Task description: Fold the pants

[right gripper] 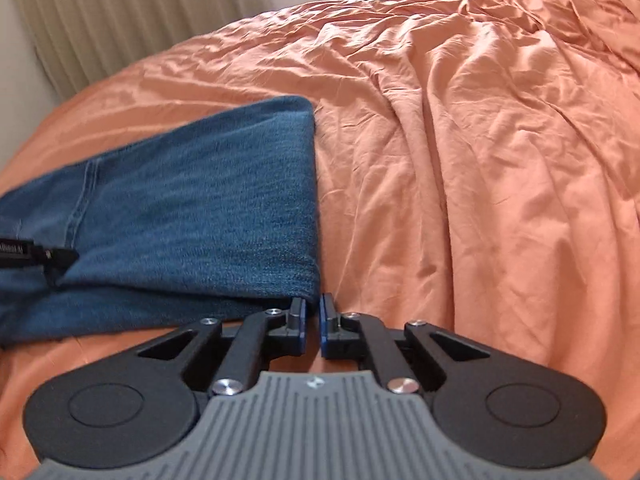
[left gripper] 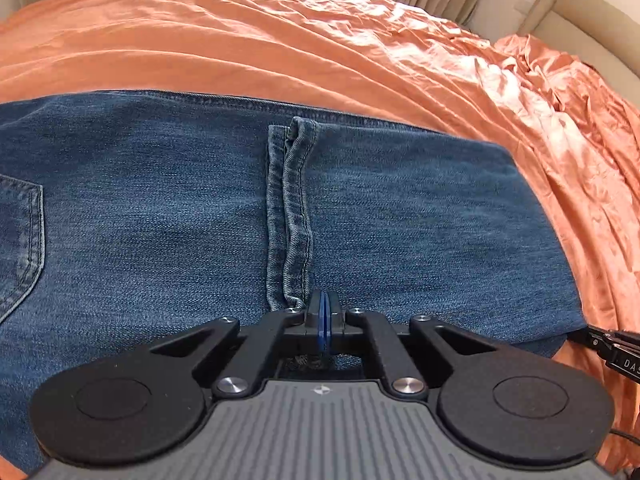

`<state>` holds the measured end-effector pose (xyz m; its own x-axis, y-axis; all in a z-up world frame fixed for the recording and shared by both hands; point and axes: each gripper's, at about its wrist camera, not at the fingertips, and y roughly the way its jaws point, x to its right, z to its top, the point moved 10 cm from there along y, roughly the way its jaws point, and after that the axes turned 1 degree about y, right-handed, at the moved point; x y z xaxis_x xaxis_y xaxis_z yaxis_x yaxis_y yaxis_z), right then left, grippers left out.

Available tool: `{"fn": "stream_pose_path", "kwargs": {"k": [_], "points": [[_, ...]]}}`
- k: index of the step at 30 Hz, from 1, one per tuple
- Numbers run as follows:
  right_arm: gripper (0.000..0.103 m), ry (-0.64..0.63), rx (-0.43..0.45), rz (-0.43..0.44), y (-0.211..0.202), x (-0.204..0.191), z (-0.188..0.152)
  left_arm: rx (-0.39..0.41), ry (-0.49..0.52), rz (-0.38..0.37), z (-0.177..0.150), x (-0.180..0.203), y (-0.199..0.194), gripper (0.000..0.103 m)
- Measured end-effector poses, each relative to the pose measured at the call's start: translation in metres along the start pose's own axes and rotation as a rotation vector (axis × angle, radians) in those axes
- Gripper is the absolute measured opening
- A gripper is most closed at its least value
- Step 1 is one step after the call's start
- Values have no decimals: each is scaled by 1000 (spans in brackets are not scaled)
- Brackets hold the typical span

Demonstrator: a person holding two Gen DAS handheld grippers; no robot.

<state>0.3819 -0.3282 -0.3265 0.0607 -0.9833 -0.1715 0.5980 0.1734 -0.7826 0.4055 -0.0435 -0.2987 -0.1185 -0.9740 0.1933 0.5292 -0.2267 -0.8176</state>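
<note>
**Jeans on the bed, both claws down at the near edge of the fold**

Bedroom shot; pale curtains (right gripper: 132,20) and a window at the back, and a bed covered in a wrinkled orange sheet (right gripper: 460,160) that takes up nearly everything; the sheet bunches up toward the far right corner of the bed.

The jeans (left gripper: 160,208) lie flat on the sheet toward the near edge of the bed, already doubled over by the look of it; the two hems (left gripper: 290,216) sit side by side on top, and a back pocket (left gripper: 20,240) peeks in at the left.

Left claw (left gripper: 323,322) is closed right up, blue pads together, at the near end of those hems; looks like it's pinching denim, but the pinch itself is hidden behind the fingers, so I can't swear it has cloth. Right claw (right gripper: 313,330) sits at the near right corner of the folded jeans; the pads show a thin gap with nothing in it that I can see, and the denim edge lies just beside its left finger rather than between the two.

My read: this is the grab before the next fold; the next move wants both claws actually holding the near edge, then lifting together and carrying it over evenly so the layers don't slide; the right one may need a re-grab first.
</note>
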Motion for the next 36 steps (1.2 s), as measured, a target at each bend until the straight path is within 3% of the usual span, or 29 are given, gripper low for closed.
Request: {"fn": "stream_pose_path", "kwargs": {"k": [4,8,13,17,21,27,32,36], "points": [[0,-104,-34,-48,0,-4,-4,-9,28,25,-1,2,-3,6],[0,-7,-52,-44,-8,21,-3,-22,40,43,-5,3,-13,6],[0,-71,-21,-56,-32,22,1,-4,57,62,-11,2,-34,6],[0,-103,24,-34,-54,9,6,-12,41,126,-21,-17,-56,14],[0,-209,66,24,-74,-30,14,62,-74,97,-24,-46,-94,16],[3,-389,107,104,-90,-103,30,203,-243,75,-20,-99,-159,42],[4,-494,113,147,-87,-161,40,336,-463,54,-21,-171,-201,54],[4,-505,86,182,-72,-198,48,434,-672,54,-37,-242,-221,61]]}}
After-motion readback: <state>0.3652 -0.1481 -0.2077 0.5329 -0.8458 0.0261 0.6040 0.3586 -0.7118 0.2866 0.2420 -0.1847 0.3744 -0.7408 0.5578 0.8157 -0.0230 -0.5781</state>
